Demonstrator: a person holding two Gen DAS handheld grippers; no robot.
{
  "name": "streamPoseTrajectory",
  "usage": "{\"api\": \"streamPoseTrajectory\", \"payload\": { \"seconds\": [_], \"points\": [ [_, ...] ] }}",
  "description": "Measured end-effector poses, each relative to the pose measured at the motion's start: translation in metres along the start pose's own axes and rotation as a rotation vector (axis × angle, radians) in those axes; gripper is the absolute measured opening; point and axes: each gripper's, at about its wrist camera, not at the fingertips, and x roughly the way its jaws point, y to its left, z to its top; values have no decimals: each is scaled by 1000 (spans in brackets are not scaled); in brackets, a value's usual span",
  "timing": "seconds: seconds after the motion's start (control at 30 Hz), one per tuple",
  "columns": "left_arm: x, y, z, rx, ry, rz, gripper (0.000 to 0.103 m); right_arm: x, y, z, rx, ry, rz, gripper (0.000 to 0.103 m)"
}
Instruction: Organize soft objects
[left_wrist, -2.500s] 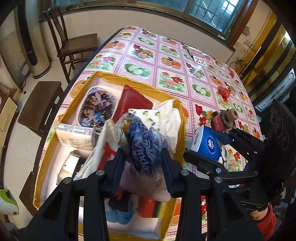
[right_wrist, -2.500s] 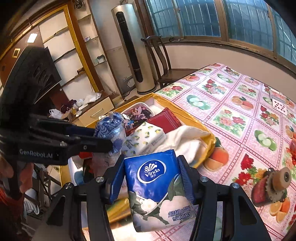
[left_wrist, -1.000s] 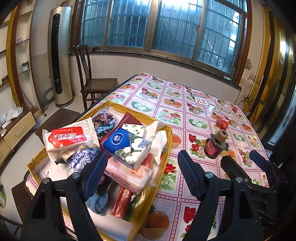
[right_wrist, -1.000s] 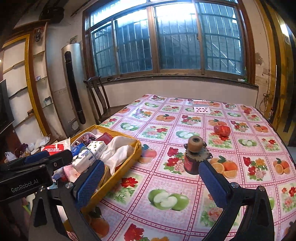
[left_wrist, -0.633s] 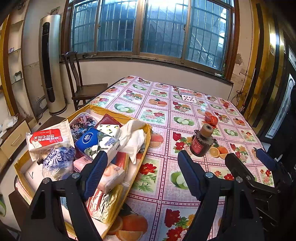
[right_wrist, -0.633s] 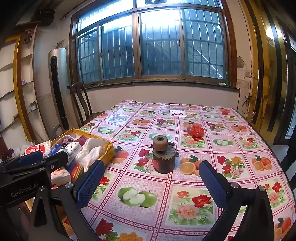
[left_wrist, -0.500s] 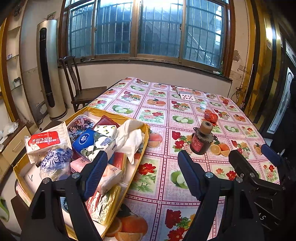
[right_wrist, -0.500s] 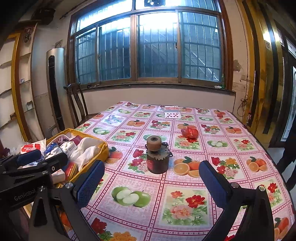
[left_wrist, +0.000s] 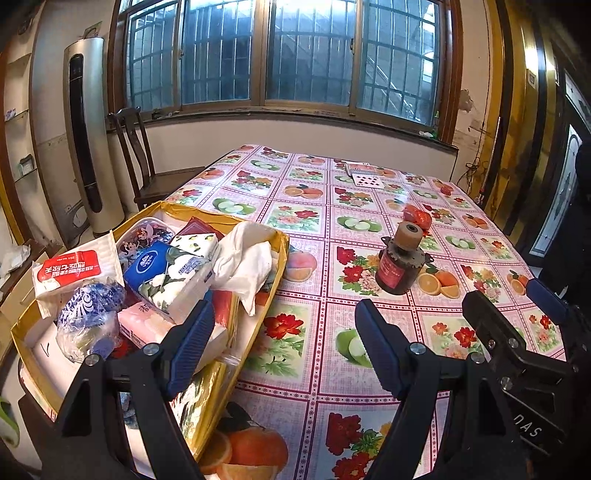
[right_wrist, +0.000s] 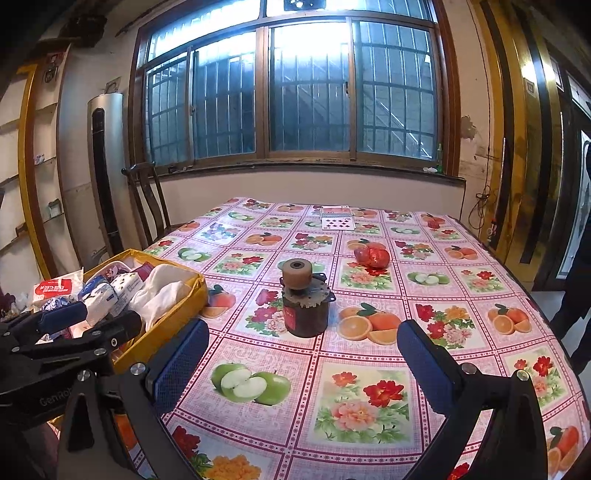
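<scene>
Fruit-patterned tablecloth (right_wrist: 332, 376) is carrying a yellow box (left_wrist: 275, 266) of tissue packs (left_wrist: 166, 273); left gripper (left_wrist: 282, 343) and right gripper (right_wrist: 301, 354) are hovering wide apart, holding nothing.

The near corner of the yellow box (left_wrist: 275, 266) is covered by the left gripper (left_wrist: 282, 347), whose wide-apart fingers also hide some packs low in the pile. In the right wrist view the box (right_wrist: 184, 295) runs behind that gripper, so its near end is unseen. The print on the red-labelled tissue pack (left_wrist: 70, 269) is too small to read. The playing cards (right_wrist: 338, 221) by the table's far edge are blurred. A person's dark clothing (right_wrist: 576, 295) is cut off at the right edge.
</scene>
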Motion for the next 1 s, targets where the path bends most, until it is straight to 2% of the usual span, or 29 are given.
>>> {"api": "streamPoseTrajectory", "payload": {
  "seconds": [0.43,0.63,1.0],
  "points": [
    [-2,20,1,-23,5,22,78,5,20,1,-31,17,29,103],
    [-9,37,6,-13,-26,62,78,8,39,5,-45,16,63,103],
    [-4,70,0,-58,-13,96,79,18,72,1,-66,36,109,103]
  ]
}}
